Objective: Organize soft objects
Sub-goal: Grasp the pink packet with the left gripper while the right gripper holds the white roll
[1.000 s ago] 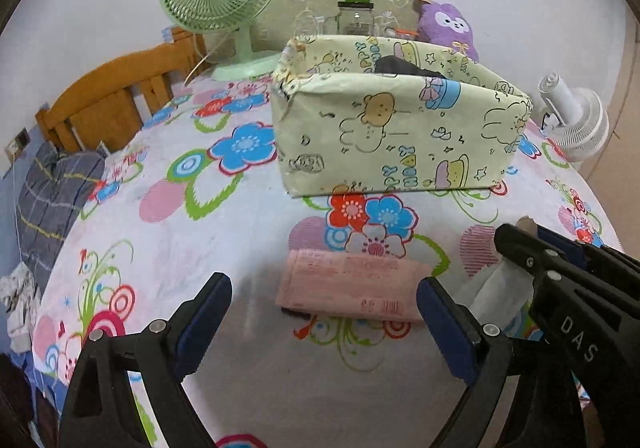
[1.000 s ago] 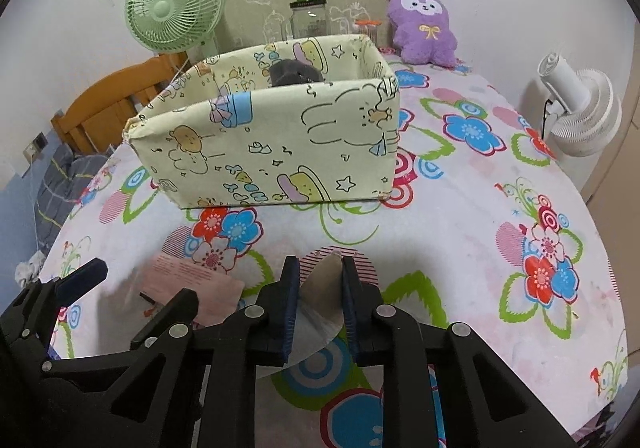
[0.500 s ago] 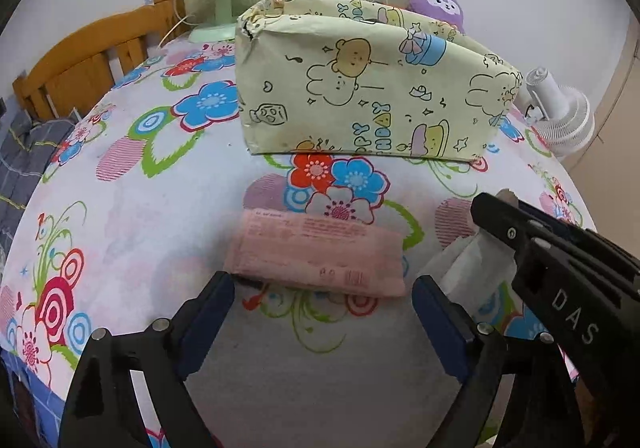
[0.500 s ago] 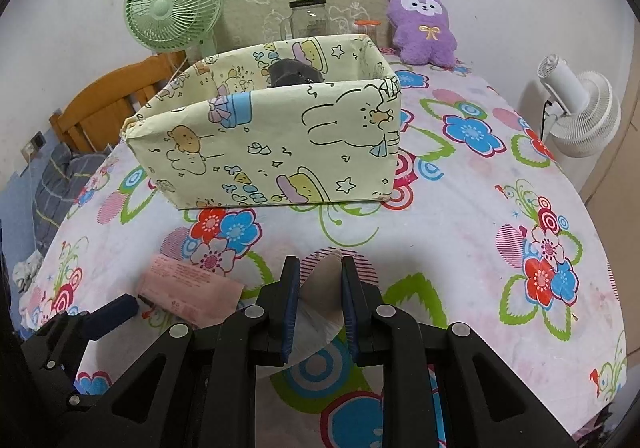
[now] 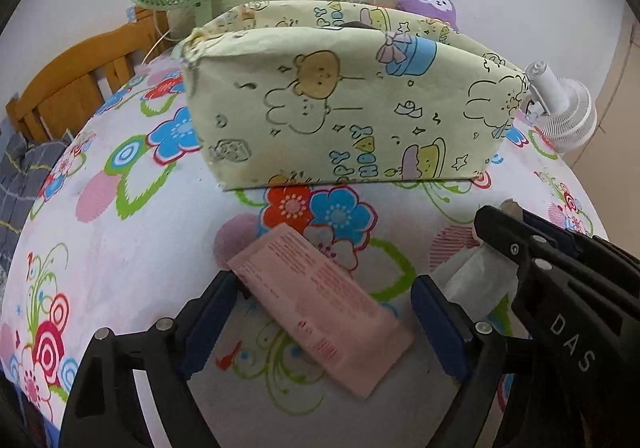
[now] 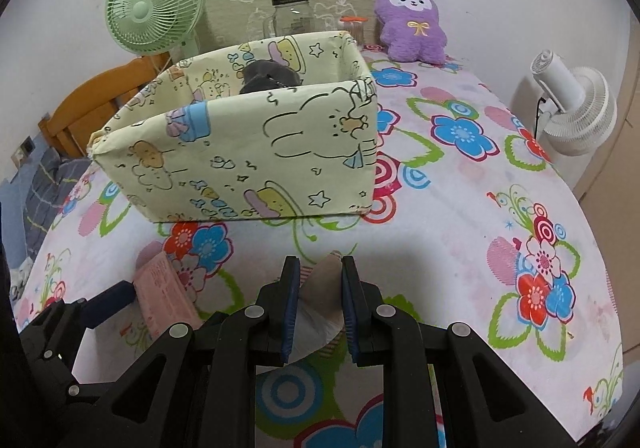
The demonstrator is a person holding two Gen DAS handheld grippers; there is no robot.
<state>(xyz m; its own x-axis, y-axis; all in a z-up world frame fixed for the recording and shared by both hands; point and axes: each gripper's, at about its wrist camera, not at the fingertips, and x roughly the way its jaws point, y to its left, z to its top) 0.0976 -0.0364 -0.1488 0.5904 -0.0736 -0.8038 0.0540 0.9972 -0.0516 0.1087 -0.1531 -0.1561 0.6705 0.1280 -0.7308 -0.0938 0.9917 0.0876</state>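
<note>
A pink tissue pack (image 5: 320,304) lies on the flowered tablecloth, slanted between the open fingers of my left gripper (image 5: 326,300); it also shows in the right wrist view (image 6: 164,296). My right gripper (image 6: 318,290) is shut on a white tissue pack (image 6: 320,300), also seen in the left wrist view (image 5: 476,280). A cream cartoon-print fabric box (image 6: 256,144) stands behind, with a dark soft object (image 6: 268,74) inside. The box fills the middle of the left wrist view (image 5: 344,108).
A green fan (image 6: 154,16), a glass jar (image 6: 292,14) with green lid and a purple plush toy (image 6: 412,22) stand at the table's back. A white fan (image 6: 576,108) stands off the right edge. A wooden chair (image 5: 76,84) is at left.
My left gripper has moved forward and down around the pink pack, which now lies slanted between its fingers. The right gripper has stayed shut on the white pack.
</note>
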